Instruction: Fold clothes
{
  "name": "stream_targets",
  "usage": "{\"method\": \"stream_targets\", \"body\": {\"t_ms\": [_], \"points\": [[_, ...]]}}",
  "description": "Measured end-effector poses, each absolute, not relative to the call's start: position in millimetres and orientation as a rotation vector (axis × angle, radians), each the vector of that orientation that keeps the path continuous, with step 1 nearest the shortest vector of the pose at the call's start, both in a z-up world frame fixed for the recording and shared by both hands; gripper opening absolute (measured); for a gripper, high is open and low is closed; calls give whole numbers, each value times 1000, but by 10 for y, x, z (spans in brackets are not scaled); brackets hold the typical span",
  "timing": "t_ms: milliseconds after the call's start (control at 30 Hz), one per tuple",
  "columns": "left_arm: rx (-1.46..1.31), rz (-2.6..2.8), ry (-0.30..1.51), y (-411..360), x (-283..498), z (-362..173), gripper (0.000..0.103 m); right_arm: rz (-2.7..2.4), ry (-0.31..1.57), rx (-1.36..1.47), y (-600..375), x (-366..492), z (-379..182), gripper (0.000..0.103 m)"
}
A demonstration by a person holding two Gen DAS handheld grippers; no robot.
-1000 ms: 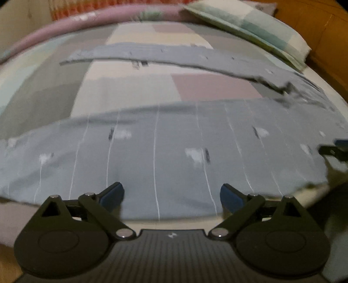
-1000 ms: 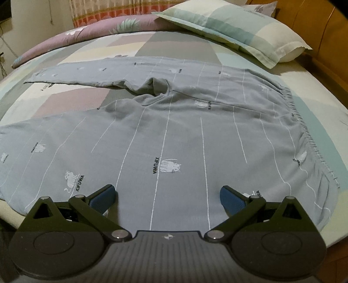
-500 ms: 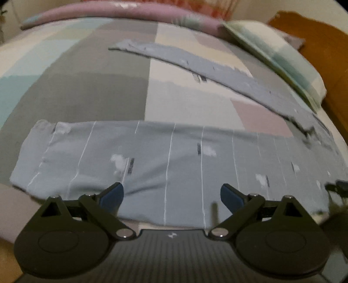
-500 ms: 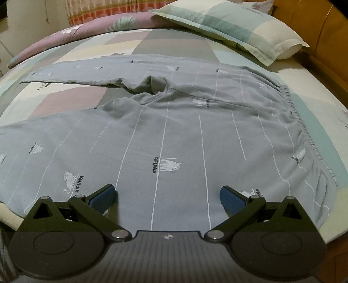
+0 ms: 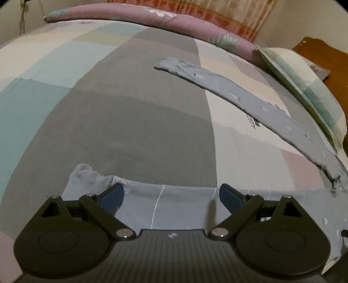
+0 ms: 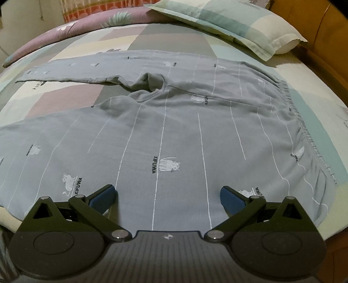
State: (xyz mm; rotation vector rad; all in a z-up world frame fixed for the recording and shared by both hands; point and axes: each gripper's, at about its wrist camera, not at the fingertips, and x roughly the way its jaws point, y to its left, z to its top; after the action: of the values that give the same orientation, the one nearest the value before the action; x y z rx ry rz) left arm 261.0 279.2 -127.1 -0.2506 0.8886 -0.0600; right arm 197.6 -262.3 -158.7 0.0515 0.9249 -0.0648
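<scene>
Grey-blue pyjama trousers [image 6: 174,130] with thin white stripes and small cat prints lie spread flat on the bed, waistband [image 6: 304,135] to the right, legs running left. My right gripper [image 6: 167,197] hovers open over the near edge of the seat area, nothing between its fingers. In the left wrist view, my left gripper [image 5: 171,196] stands open just over the cuff end of the near leg [image 5: 95,180]. The far leg [image 5: 239,95] stretches diagonally across the bed beyond.
The bed carries a patchwork sheet [image 5: 130,108] in grey, teal and cream. A checked pillow [image 6: 228,21] lies at the far right by the wooden headboard [image 6: 322,32]. A rolled mauve quilt [image 5: 163,19] runs along the far side.
My left gripper has travelled leftward along the near trouser leg, from mid-leg to its cuff end. The right gripper has barely moved. Both stay open.
</scene>
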Motion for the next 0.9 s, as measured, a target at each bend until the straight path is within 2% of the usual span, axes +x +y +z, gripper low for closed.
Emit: {"method": "stream_targets", "body": {"t_ms": [167, 300, 467, 633, 800, 900], "points": [[-169, -67, 846, 2629, 2300, -1094, 95, -72, 931, 54, -2620, 1995, -1585, 103], [-211, -168, 868, 2593, 2064, -1169, 95, -76, 936, 56, -2618, 2009, -1582, 103], [-170, -27, 896, 2785, 1948, -1302, 92, -76, 931, 57, -2616, 2001, -1582, 103], [-161, -25, 885, 2688, 1964, -1114, 92, -76, 926, 59, -2617, 1993, -1589, 103], [-106, -114, 886, 2403, 2114, -1211, 93, -75, 922, 57, -2613, 1986, -1591, 103], [-81, 8, 916, 2418, 2243, -1336, 93, -67, 918, 56, -2618, 1977, -1593, 103]]}}
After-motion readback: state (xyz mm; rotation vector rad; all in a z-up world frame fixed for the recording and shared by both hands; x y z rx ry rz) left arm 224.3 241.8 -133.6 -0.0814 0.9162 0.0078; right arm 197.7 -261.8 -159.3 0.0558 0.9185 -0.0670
